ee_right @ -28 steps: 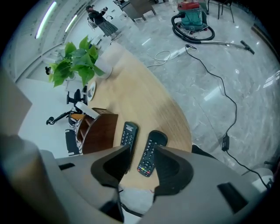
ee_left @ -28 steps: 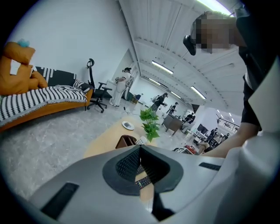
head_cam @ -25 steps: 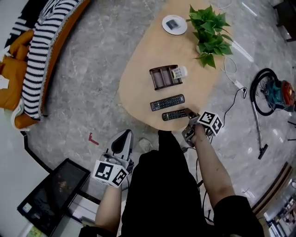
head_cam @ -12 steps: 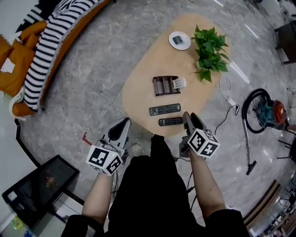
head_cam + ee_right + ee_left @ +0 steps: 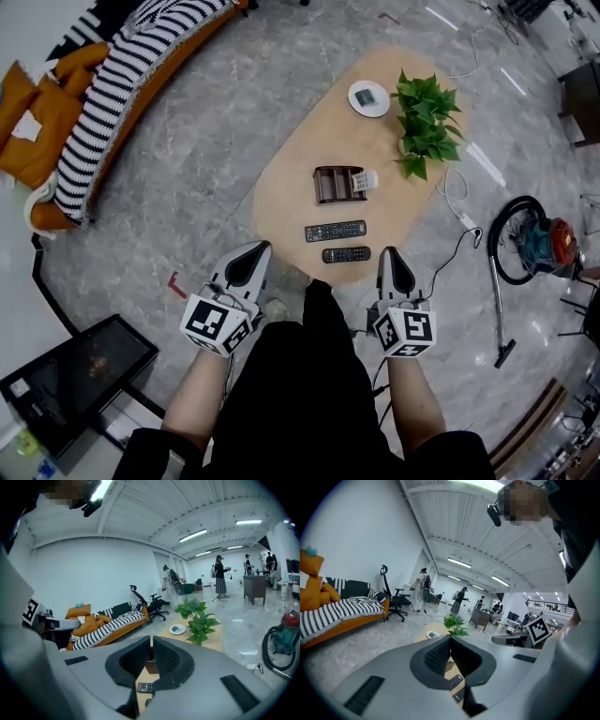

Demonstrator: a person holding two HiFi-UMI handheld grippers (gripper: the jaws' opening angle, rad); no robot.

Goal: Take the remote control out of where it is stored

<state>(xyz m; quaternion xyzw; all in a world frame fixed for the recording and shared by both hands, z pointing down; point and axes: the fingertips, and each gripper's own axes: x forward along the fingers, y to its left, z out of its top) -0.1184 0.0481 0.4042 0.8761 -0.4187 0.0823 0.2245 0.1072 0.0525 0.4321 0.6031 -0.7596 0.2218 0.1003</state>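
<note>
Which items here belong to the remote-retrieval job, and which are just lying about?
Job:
brown holder
white remote-like device in it
longer black remote
shorter black remote

Lying about:
potted plant
white dish
vacuum cleaner
striped blanket

the left gripper (image 5: 450, 637) has its jaws closed together, nothing between them. under their tips two remotes (image 5: 455, 682) lie on a wooden table (image 5: 423, 630). beyond are a plant (image 5: 454, 623), a striped sofa (image 5: 342, 613) and an office chair (image 5: 396, 603).
</note>
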